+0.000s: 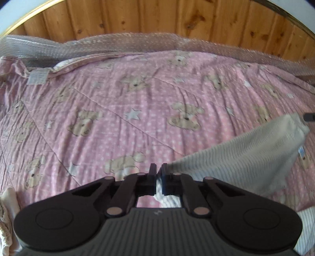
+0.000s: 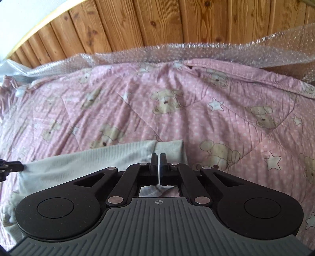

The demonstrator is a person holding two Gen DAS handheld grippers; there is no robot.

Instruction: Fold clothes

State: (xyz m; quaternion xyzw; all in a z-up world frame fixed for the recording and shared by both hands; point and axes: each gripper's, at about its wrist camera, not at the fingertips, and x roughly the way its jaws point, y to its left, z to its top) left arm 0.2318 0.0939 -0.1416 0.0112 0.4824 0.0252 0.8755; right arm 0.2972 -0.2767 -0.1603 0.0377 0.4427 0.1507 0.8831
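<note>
Left gripper [image 1: 159,170] is pinching one edge of the cream ribbed garment [image 1: 246,157], its jaws drawn together on the cloth. Right gripper [image 2: 158,159] is clamping another edge of the same garment [image 2: 88,159], a thin sliver of fabric showing between its jaws. The garment is hanging stretched between the two, lower right in the left view and lower left in the right view, above the bedding.

Risks, as judgement: both bites are looking shallow, so the knit is likely slipping out if the span is pulled tauter; slack cloth is sagging below and could be bunching when laid.

Pink bear-and-star quilt [image 1: 137,102] is serving as the work surface, rumpled. Bubble wrap [image 2: 196,53] is lining its far edge. Wood-panelled wall [image 1: 157,17] is filling the top of both frames. Another pale cloth [image 1: 7,212] is lying at lower left.
</note>
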